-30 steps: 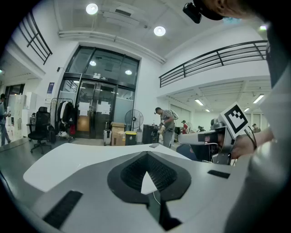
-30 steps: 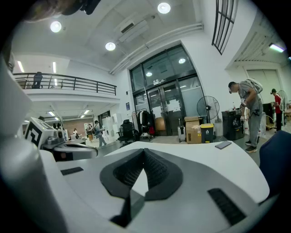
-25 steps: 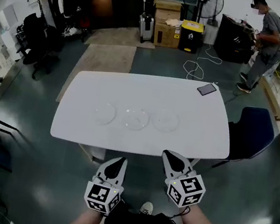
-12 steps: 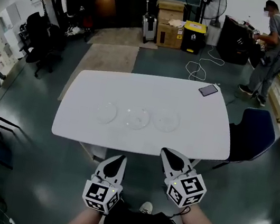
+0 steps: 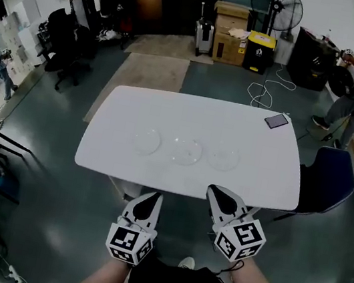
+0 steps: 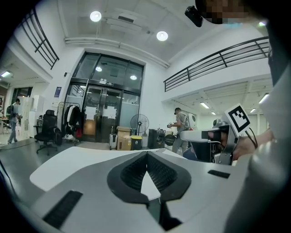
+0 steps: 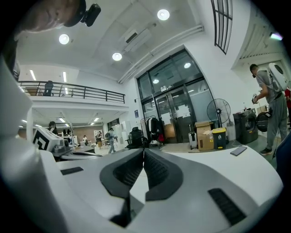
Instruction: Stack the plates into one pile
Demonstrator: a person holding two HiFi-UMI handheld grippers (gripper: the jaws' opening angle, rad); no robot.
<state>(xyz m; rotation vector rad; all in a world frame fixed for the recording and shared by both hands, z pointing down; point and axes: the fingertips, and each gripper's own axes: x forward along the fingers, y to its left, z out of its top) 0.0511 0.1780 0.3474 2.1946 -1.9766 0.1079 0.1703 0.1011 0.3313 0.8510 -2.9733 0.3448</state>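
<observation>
At table point(image 5: 129, 102) near edge | left gripper point(image 5: 149, 197), right gripper point(image 5: 213, 191) clenched empty | plates point(image 5: 185, 150) mid-table

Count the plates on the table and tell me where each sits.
3, side by side on the white table: left plate, middle plate, right plate. None seems hidden.

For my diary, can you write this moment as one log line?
plates: three, side by side, unstacked | left hand-held gripper: shut, empty | right hand-held gripper: shut, empty

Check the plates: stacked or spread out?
Spread out. The three clear plates lie singly in a row on the white table, none overlapping.
</observation>
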